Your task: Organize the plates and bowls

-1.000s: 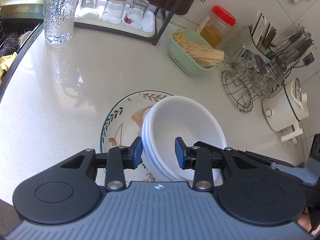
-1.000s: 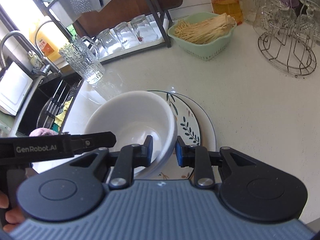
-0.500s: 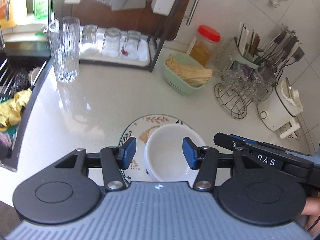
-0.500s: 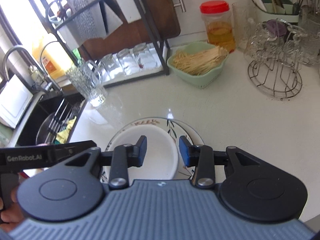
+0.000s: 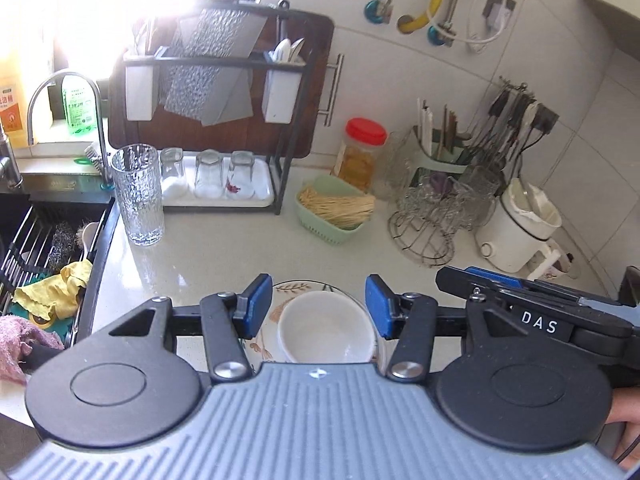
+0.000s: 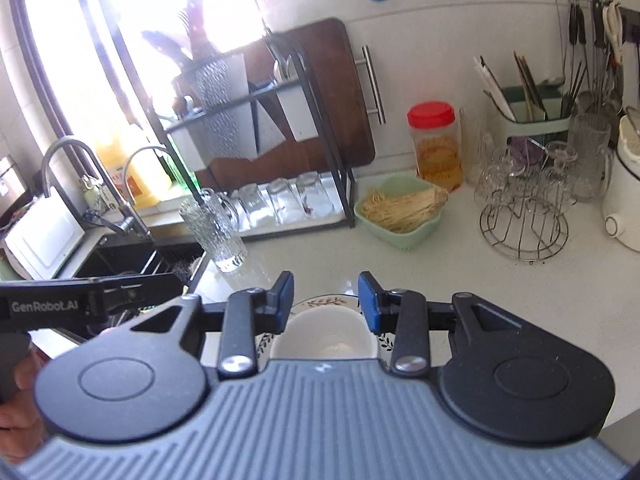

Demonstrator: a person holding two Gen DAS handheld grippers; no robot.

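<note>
Left gripper (image 5: 315,306) marked "GenRobot.AI", right gripper (image 6: 325,302) marked "DAS"; both fingers parted, empty, above bowl (image 5: 326,328).

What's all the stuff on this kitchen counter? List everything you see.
bowls: white, stacked on the plate; count unclear
plate: one, leaf pattern, counter front
tall glass: one, clear, beside the sink
small glasses: three, clear, upside down on the rack's tray
basket: one, green, holding pale sticks
jar: one, red lid, by the wall
wire stand: one, metal, holding glassware
left tool: open, above the bowls
right tool: open, above the bowls
</note>
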